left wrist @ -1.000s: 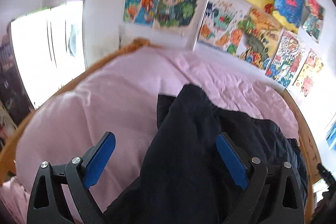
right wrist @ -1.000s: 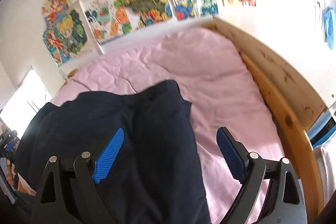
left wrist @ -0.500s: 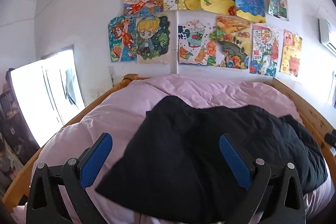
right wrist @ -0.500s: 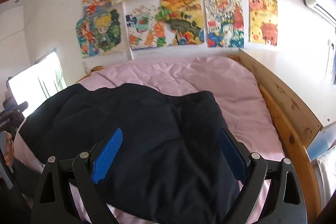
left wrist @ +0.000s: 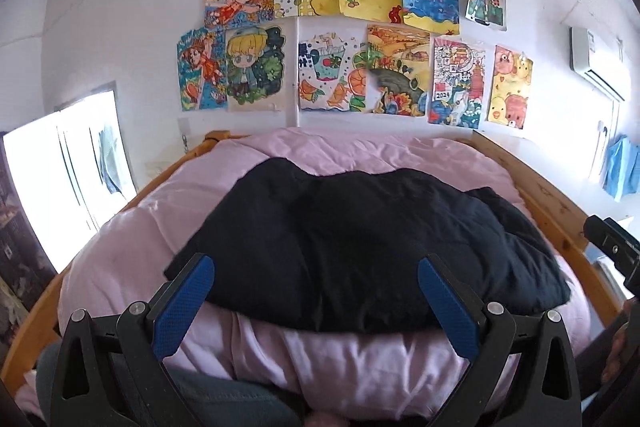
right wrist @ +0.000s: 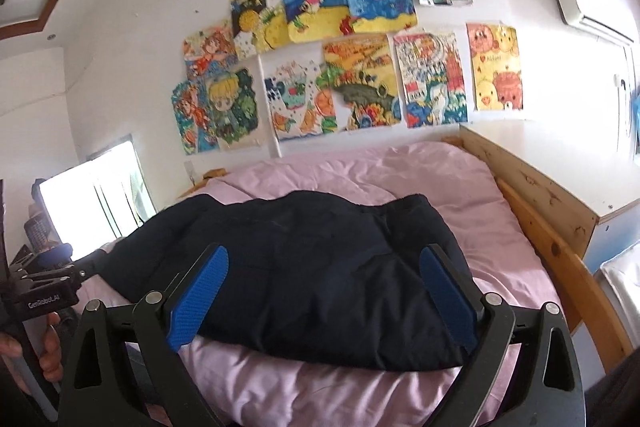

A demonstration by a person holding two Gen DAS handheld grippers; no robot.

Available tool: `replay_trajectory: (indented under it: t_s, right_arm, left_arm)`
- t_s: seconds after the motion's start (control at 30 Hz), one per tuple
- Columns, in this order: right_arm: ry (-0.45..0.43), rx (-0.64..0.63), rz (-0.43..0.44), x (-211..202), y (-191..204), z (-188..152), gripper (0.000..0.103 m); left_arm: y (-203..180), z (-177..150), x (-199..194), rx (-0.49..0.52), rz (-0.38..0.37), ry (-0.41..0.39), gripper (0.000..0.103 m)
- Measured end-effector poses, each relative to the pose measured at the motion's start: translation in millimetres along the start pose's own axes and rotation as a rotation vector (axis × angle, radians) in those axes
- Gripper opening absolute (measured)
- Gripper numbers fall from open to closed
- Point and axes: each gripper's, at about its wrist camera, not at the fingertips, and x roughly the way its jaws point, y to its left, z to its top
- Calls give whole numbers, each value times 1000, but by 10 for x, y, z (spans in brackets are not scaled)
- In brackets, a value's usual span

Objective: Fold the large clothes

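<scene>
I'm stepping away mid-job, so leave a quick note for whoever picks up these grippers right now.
Left gripper: jaws open, holding nothing.
Right gripper: jaws open, holding nothing.
The dark garment lies in a wide bundle across the pink duvet, near its front edge.
Done: it looks folded over at least once.
Left: probably another fold and some straightening; its right side looks bunched.

Dark garment [left wrist: 360, 247] flat on bed

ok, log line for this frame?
garment: dark garment flat on pink duvet | left gripper: open, clear | right gripper: open, clear
</scene>
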Motion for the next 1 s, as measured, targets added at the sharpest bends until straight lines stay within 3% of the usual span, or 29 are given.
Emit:
replay_trajectory:
  t_s: [0.1, 0.4, 0.63, 1.0]
  right_arm:
    - [-15, -36, 8, -167, 105, -98, 102]
    - [39, -106, 64, -444, 411, -461, 102]
    - [24, -110, 34, -618, 443, -518, 102]
    - [60, -99, 7, -525, 374, -580, 102]
  left_arm:
    - [15, -98, -137, -9, -4, 14, 103]
    - [202, -384, -418, -30, 41, 3, 103]
    - [272, -568, -491, -26, 37, 18, 103]
    - [130, -703, -410, 35, 15, 54, 103]
